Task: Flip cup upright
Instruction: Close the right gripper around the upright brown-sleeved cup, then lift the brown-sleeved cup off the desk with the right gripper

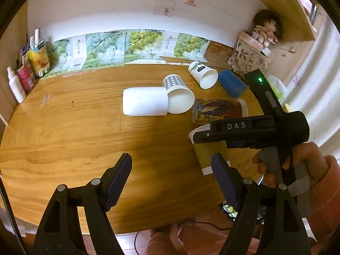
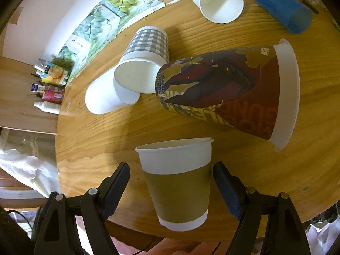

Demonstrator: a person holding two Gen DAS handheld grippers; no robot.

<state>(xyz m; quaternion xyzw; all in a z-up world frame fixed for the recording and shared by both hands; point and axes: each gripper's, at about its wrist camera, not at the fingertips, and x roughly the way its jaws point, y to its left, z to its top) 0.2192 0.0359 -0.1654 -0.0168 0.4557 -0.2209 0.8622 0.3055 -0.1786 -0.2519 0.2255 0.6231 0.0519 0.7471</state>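
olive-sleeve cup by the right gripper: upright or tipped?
Upright. The olive-sleeve cup stands with its open rim up and base on the table, between the open fingers of the right gripper, which do not touch it.

In the left wrist view the right tongs (image 1: 199, 137) cover most of the olive-sleeved cup (image 1: 212, 155) — only part of its rim and sleeve show. The print on the bottles (image 1: 25, 76) by the wall is too small to read. The blue cup (image 2: 280, 8) hides its mouth — facing away.
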